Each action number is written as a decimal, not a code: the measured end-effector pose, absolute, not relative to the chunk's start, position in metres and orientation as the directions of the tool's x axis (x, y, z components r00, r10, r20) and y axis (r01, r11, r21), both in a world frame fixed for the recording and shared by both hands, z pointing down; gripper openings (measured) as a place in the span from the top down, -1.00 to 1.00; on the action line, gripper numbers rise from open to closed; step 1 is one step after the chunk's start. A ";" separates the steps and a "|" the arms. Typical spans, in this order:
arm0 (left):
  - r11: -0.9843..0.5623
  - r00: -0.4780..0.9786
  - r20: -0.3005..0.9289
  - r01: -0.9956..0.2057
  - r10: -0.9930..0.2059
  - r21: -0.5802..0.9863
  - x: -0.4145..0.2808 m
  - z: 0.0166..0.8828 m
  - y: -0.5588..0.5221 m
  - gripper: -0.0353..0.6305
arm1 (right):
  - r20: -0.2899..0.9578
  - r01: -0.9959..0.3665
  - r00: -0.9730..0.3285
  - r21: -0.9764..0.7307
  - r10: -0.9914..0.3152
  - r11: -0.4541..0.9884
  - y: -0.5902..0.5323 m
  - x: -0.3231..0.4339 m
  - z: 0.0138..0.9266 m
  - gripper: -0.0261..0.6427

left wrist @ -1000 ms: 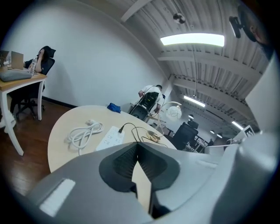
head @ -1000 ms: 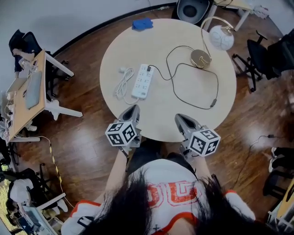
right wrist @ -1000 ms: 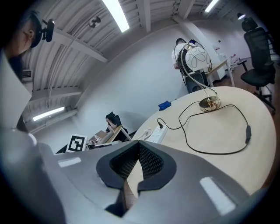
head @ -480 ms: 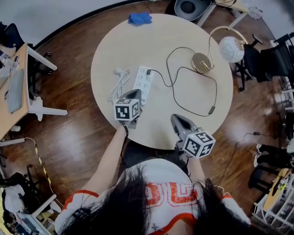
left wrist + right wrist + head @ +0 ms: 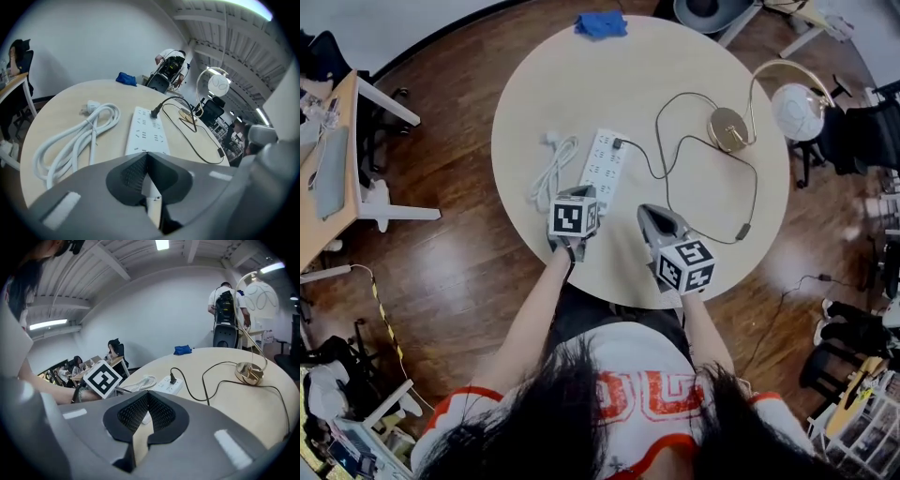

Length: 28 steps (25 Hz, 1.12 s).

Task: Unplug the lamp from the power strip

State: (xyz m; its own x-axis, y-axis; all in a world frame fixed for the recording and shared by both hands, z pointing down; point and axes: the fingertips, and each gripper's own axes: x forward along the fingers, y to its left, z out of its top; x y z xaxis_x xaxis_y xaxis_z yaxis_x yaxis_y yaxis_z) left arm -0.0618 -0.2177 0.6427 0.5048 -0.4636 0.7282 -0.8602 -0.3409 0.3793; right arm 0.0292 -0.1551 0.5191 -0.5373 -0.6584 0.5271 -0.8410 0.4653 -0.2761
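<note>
A white power strip (image 5: 606, 165) lies on the round table (image 5: 534, 84), with the lamp's black plug (image 5: 617, 143) in its far end. The black cord loops to the lamp's brass base (image 5: 727, 128) and white globe shade (image 5: 797, 111). My left gripper (image 5: 578, 192) is shut and empty, just short of the strip's near end (image 5: 146, 131); the plug (image 5: 156, 111) stands beyond. My right gripper (image 5: 648, 212) is shut and empty too, to the right of the left one, over the table's near part. From it I see the plug (image 5: 173, 377) and lamp base (image 5: 248, 372).
A bundled white cable (image 5: 551, 169) lies left of the strip. A blue cloth (image 5: 601, 24) sits at the table's far edge. The cord's inline switch (image 5: 742, 230) rests near the right rim. Desks and chairs stand around the table on the wooden floor.
Both grippers have moved forward from the table's near edge over the tabletop. The left one has closed in on the strip's near end; the right one has shifted left beside it.
</note>
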 end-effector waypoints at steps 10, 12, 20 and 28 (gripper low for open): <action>-0.290 0.514 0.701 -0.858 -0.494 0.424 -0.061 0.636 -0.213 0.89 | 0.642 -0.820 -0.429 0.018 -0.636 0.572 -0.249 0.009 0.590 0.91; -0.282 0.514 0.702 -0.858 -0.494 0.429 -0.061 0.636 -0.211 0.89 | 0.663 -0.815 -0.404 0.053 -0.630 0.578 -0.262 0.009 0.601 0.77; -0.266 0.528 0.688 -0.848 -0.498 0.458 -0.062 0.633 -0.207 0.89 | 0.672 -0.816 -0.351 0.123 -0.652 0.566 -0.313 0.004 0.616 0.45; -0.250 0.541 0.675 -0.838 -0.503 0.485 -0.060 0.632 -0.209 0.89 | 0.671 -0.831 -0.324 0.135 -0.667 0.540 -0.324 0.001 0.616 0.56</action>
State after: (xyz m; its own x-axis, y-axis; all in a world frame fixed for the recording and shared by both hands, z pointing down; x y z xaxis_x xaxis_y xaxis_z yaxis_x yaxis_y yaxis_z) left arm -0.0598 -0.2090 0.6322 0.5407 -0.5025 0.6746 -0.8379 -0.2504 0.4851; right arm 0.0010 -0.3239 0.6161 -0.3244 -0.6669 0.6708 -0.8308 0.5400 0.1351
